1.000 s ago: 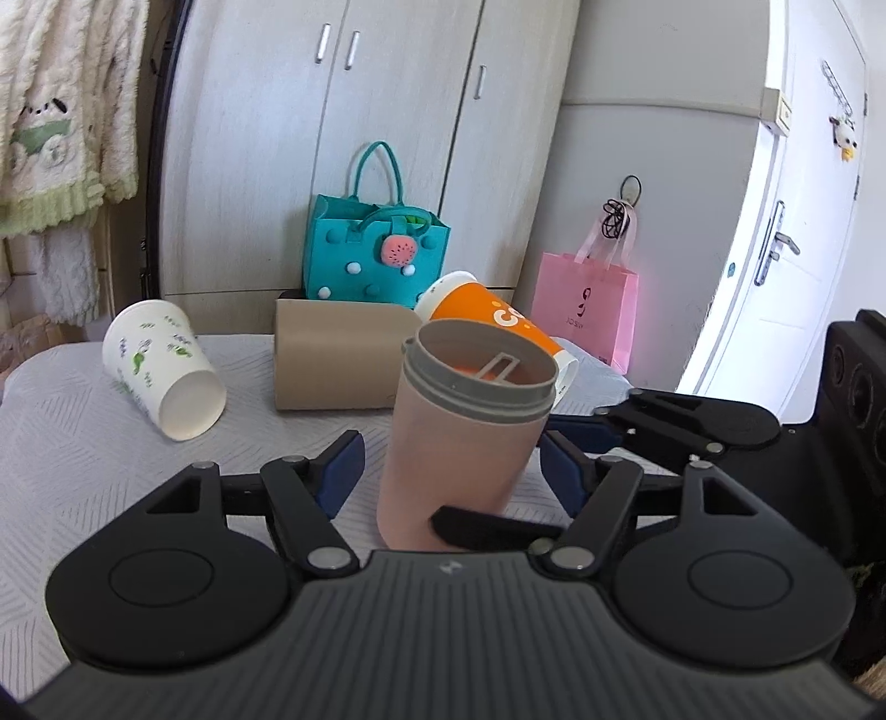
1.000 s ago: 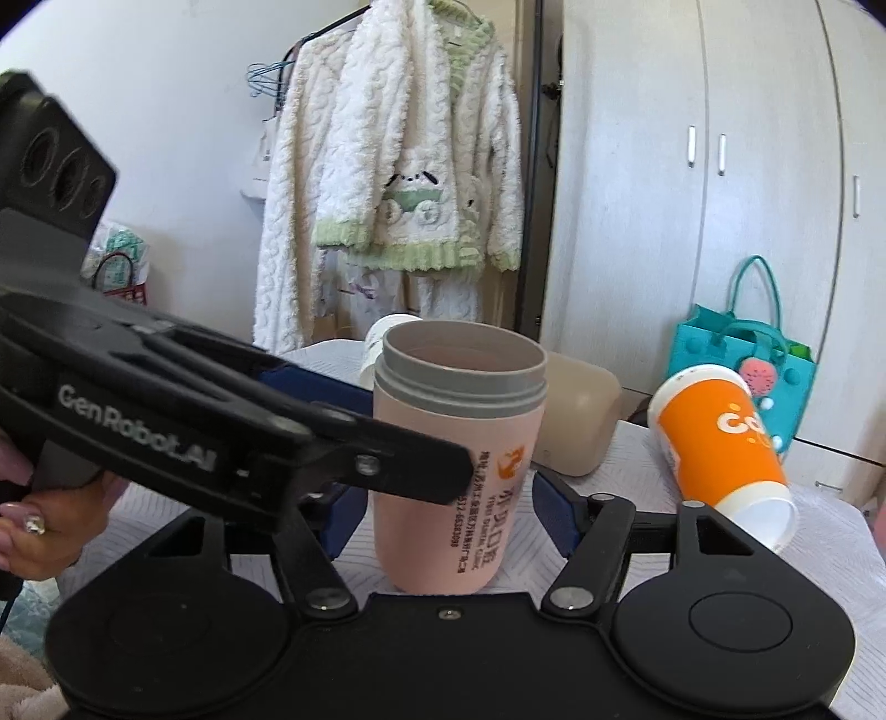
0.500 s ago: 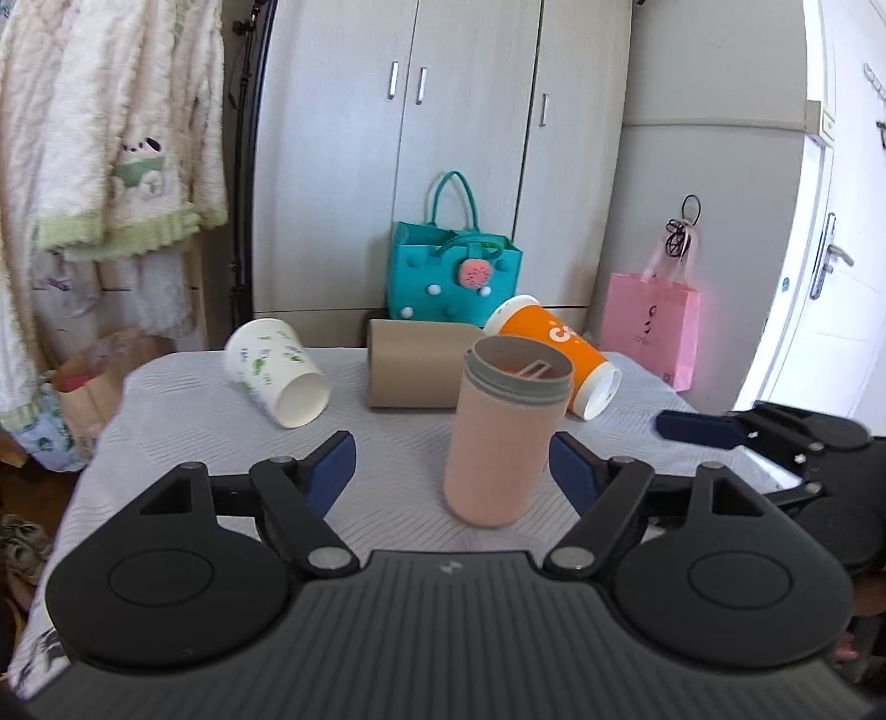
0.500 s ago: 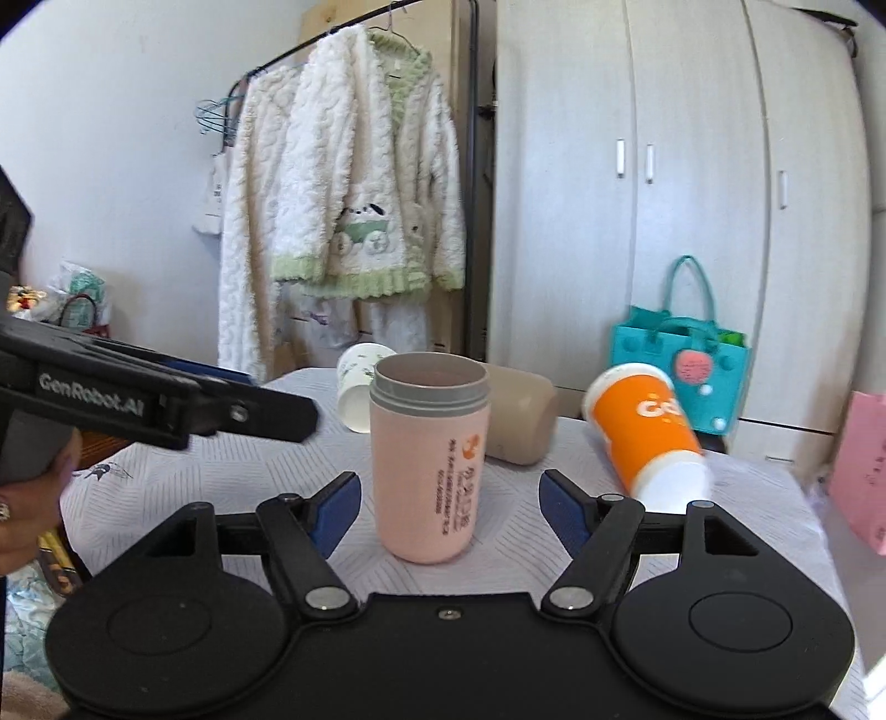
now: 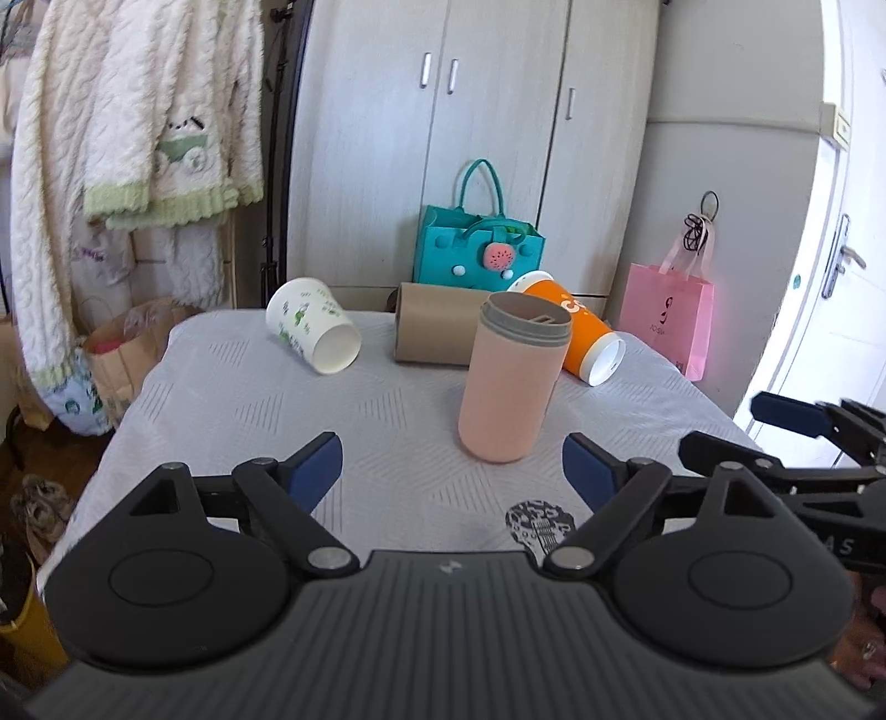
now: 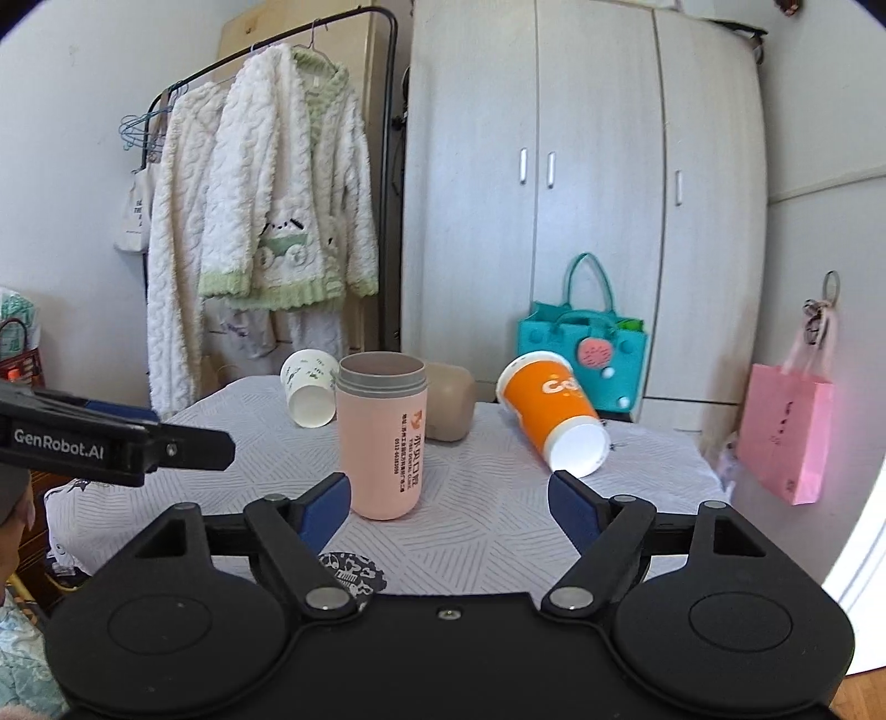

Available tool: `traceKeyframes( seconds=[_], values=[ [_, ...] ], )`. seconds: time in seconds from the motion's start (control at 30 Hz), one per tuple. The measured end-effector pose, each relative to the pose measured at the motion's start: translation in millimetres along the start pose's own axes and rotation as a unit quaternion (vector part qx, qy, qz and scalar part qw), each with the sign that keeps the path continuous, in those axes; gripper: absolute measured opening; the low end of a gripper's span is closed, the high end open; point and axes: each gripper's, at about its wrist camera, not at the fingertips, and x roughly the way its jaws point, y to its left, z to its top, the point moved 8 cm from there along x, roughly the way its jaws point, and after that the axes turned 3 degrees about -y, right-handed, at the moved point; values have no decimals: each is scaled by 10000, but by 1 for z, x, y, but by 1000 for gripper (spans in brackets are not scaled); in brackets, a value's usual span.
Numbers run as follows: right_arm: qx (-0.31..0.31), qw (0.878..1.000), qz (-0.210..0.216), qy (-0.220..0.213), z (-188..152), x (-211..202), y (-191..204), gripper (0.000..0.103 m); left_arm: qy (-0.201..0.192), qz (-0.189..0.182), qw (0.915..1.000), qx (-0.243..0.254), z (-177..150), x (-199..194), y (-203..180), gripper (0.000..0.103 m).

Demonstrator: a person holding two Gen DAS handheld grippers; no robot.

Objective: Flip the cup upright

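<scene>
Now the pink cup (image 5: 512, 382) stands upright, just before the brown tumbler (image 5: 437, 331). Both my tongs, left (image 5: 451, 468) and right (image 6: 448, 501), gape apart, empty. It looks light, stiff, smooth; I'd grip mid-body.

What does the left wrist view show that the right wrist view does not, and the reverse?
Only the left wrist view shows the door handle and a paper bag on the floor. Only the right wrist view shows the printed text on the pink cup and the clothes rack. Both show the pink cup upright, with the white cup, tan cup and orange cup lying down.
</scene>
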Motion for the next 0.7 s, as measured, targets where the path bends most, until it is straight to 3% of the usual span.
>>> traceKeyframes(
  seconds=[0.1,0.2,0.27,0.33,0.53,0.7],
  values=[
    [38,10000,-84,-36,-3,-8,3,91,46,52,10000,-12,-7,-5,2,87],
    [85,9996,-245,-90,-7,-15,4,94,12,201,9998,52,-11,-10,3,95],
    [113,9993,-342,-109,-9,-18,5,103,-31,301,9995,72,-12,-12,3,99],
    [100,9988,-455,-122,-12,-21,6,103,-25,409,9992,42,-16,-13,4,103],
    [83,9970,-764,-45,-20,-21,5,103,214,883,9959,19,-27,-9,8,103],
    [102,9958,-905,-15,-23,-22,4,103,68,997,9950,-77,-31,-16,11,103]
  ],
)
